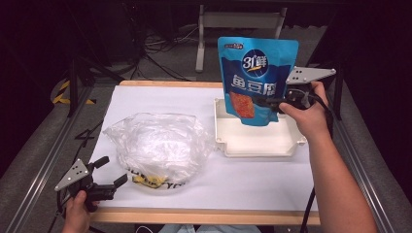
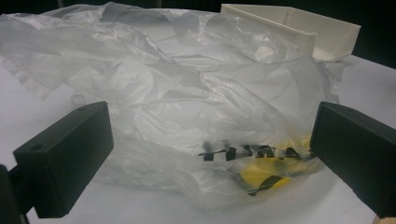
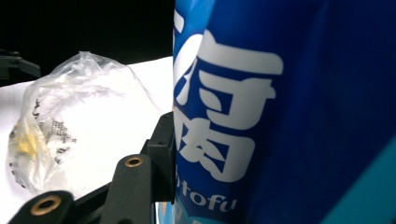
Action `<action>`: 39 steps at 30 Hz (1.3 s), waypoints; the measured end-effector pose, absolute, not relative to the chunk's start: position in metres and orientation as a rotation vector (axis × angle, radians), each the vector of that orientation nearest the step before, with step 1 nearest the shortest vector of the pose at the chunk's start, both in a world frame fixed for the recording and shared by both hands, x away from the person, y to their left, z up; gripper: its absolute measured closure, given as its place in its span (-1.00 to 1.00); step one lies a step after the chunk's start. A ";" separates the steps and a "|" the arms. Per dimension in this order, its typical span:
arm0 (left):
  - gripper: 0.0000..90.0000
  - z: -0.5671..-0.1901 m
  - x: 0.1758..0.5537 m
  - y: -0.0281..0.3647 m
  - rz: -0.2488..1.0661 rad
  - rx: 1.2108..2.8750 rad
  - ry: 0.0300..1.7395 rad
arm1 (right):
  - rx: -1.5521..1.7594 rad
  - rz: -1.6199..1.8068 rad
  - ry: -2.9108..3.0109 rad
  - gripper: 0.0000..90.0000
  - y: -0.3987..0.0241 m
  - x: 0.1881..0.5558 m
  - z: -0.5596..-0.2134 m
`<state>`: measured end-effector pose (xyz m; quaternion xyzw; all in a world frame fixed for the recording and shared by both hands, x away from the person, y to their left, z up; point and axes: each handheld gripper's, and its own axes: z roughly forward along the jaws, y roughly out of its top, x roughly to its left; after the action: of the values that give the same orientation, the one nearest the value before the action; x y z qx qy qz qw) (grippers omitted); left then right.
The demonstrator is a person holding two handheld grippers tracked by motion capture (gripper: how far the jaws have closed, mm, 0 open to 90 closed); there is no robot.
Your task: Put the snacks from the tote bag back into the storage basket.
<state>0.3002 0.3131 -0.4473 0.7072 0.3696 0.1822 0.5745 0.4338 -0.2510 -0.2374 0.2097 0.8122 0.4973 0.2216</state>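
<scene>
A blue snack pouch (image 1: 257, 77) with white lettering hangs upright over the white tray (image 1: 257, 143), its lower edge just above the tray floor. My right gripper (image 1: 272, 103) is shut on the pouch's right side; in the right gripper view the pouch (image 3: 289, 112) presses against the black jaw. A crumpled clear plastic bag (image 1: 155, 145) with yellow and black print lies left of the tray. My left gripper (image 1: 109, 172) stands open at the table's front left corner, jaws pointing at the bag (image 2: 196, 116) and apart from it.
The white paper-covered table (image 1: 160, 97) has a wooden front edge. The tray's wall (image 2: 289, 28) rises behind the bag in the left gripper view. Dark floor, cables and a table frame lie beyond the far edge.
</scene>
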 end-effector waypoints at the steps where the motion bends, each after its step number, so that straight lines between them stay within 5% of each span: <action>1: -0.99 -0.447 0.300 0.313 0.427 1.656 0.867 | 0.586 1.371 2.242 0.23 -0.253 0.434 -0.238; 14: -0.99 -0.448 0.300 0.313 0.427 1.658 0.871 | 0.649 1.369 2.221 0.23 -0.272 0.442 -0.246; 39: -0.99 -0.448 0.301 0.313 0.423 1.653 0.871 | 0.780 1.303 2.301 0.23 -0.278 0.467 -0.313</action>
<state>0.3007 0.3128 -0.4482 0.7057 0.3720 0.1807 0.5753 0.4671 -0.2783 -0.3131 0.2776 0.8193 0.4639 0.1910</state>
